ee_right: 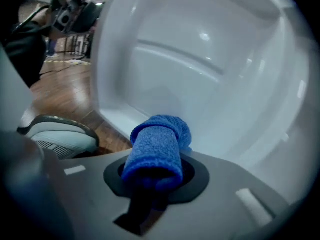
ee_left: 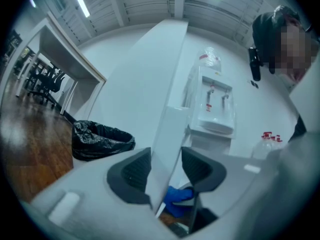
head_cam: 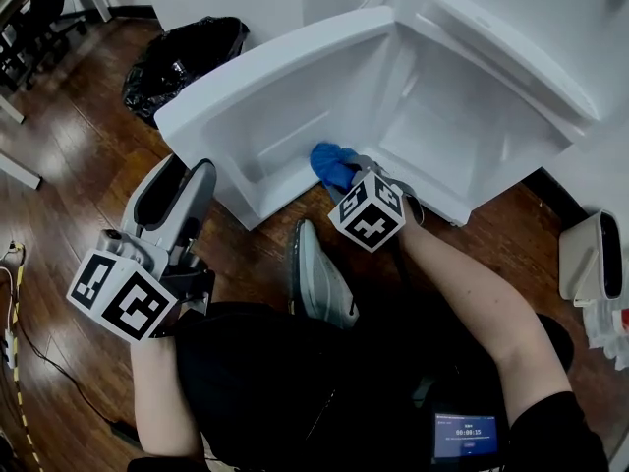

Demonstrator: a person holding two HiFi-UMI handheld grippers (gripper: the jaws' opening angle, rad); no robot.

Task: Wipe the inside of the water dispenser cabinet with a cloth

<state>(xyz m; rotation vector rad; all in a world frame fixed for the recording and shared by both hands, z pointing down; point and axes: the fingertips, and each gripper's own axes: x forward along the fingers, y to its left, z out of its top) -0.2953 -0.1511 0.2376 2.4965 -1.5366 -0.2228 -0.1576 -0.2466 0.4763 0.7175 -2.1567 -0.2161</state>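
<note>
A person crouches on the dark wooden floor (head_cam: pixel 69 116) in front of the open white water dispenser cabinet (head_cam: pixel 472 126), a gripper in each hand. The left gripper (ee_left: pixel 167 171) points level and has its two dark pads closed on the edge of the white cabinet door (head_cam: pixel 275 87), one on each face of the panel, so the door stands swung wide. The right gripper (ee_right: pixel 155 170) tilts downward and pinches a rolled blue terry cloth (ee_right: pixel 156 149) between its jaws, with the free end of the roll sticking out past the tips. The cloth sits at the front lower lip of the cabinet, just inside the opening; no view shows whether it presses on the plastic. The job appears to be at its working stage: the door is open, the cloth is in hand and has reached the threshold. The white lining shows no streaks, damp patches or dirt, so how much has been wiped cannot be judged. By the cloth's position, the back wall, the side walls and the deeper floor of the compartment probably remain to be covered. A black bin bag (head_cam: pixel 187 52) stands behind the door.
</note>
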